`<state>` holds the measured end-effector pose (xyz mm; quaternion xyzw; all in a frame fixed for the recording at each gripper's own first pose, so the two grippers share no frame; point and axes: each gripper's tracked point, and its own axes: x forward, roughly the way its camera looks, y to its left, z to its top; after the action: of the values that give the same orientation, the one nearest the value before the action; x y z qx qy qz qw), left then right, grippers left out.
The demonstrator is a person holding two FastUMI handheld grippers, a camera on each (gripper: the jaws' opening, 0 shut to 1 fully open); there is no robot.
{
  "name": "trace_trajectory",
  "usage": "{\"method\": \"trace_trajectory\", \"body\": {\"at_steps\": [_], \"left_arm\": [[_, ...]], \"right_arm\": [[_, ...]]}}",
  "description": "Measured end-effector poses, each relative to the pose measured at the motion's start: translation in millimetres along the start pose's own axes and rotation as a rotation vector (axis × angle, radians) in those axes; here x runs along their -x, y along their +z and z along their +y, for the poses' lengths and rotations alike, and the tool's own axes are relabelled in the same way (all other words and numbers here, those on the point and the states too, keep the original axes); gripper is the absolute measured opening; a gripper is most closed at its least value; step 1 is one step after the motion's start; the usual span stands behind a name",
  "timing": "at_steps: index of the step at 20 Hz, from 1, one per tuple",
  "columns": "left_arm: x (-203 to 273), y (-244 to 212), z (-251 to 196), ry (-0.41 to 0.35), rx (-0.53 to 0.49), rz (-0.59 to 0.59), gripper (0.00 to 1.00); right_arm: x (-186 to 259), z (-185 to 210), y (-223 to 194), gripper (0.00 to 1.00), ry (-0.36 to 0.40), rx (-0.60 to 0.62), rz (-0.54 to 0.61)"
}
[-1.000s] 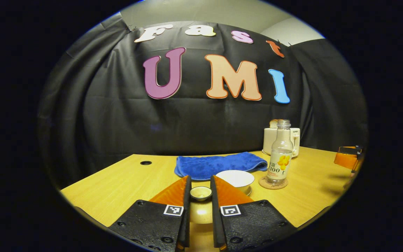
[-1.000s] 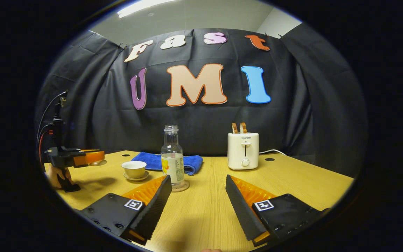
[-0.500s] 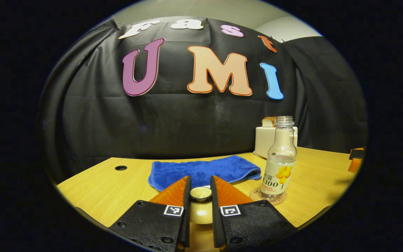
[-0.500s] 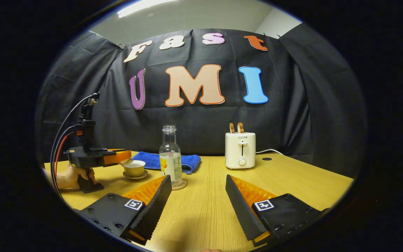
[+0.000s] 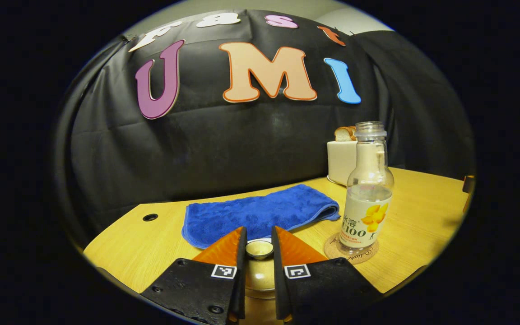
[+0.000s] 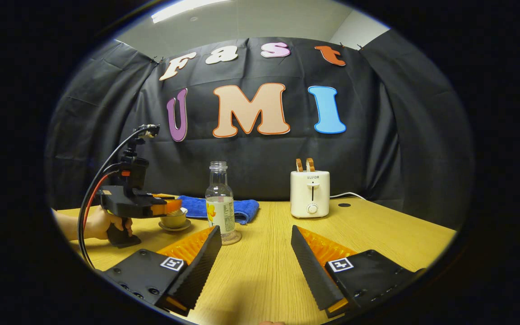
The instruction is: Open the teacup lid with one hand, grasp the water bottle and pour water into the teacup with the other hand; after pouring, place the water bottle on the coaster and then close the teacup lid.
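my left gripper (image 5: 258,235) sits at the bottom centre of the left gripper view, its fingers drawn in close on the knob of the lid (image 5: 259,248), one finger pressing each side. the lid's round body shows in the narrow gap below the knob. in the right gripper view this same gripper (image 6: 169,207) is at the left, held by my hand (image 6: 99,223), with its tips over the cup (image 6: 174,220), which stands on its saucer (image 6: 175,227) on the table (image 6: 377,234); whether the lid touches the cup i cannot tell.

my right gripper (image 6: 256,241) is at the bottom of the right gripper view, fingers spread wide with bare table between them, gripping nothing.

the bottle (image 5: 367,193) stands upright on the round coaster (image 5: 332,248) at the lower right of the left gripper view, partly full, no cap on. in the right gripper view it stands just left of centre, just beyond my left finger's tip. the blue towel (image 5: 255,214) lies behind it, and the toaster (image 6: 310,194) with bread stands right of centre.
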<state>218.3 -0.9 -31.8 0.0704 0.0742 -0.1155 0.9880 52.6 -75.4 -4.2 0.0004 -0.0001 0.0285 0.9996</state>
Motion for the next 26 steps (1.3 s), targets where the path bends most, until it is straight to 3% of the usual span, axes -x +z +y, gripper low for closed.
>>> {"method": "trace_trajectory", "body": {"at_steps": [11,14,15,17,20,23,26], "left_arm": [[-0.4,-3.0,0.6,0.014,-0.016,0.026,0.27],[0.6,-1.4,-5.8,-0.027,-0.013,0.019,0.69],[1.4,-0.5,-5.2,-0.027,-0.013,0.013,0.69],[3.6,0.9,2.3,0.004,-0.002,0.000,0.84],[10.4,5.7,12.0,0.059,0.021,-0.035,0.96],[24.6,13.2,29.0,0.140,0.068,-0.104,0.97],[47.2,10.1,28.3,0.146,0.137,-0.123,0.97]], "right_arm": [[0.1,0.0,-0.2,0.98,0.001,0.000,-0.001],[-0.2,-0.2,-0.3,0.98,0.002,0.000,-0.001],[0.2,-0.1,-0.5,0.98,0.002,0.000,-0.002],[0.1,-0.2,-0.7,0.98,0.002,0.000,-0.002],[0.2,-0.2,-0.2,0.98,0.002,0.000,-0.001],[0.3,-0.1,-0.6,0.98,0.003,0.000,-0.001],[2.1,0.1,-0.1,0.98,0.002,0.000,-0.002]]}}
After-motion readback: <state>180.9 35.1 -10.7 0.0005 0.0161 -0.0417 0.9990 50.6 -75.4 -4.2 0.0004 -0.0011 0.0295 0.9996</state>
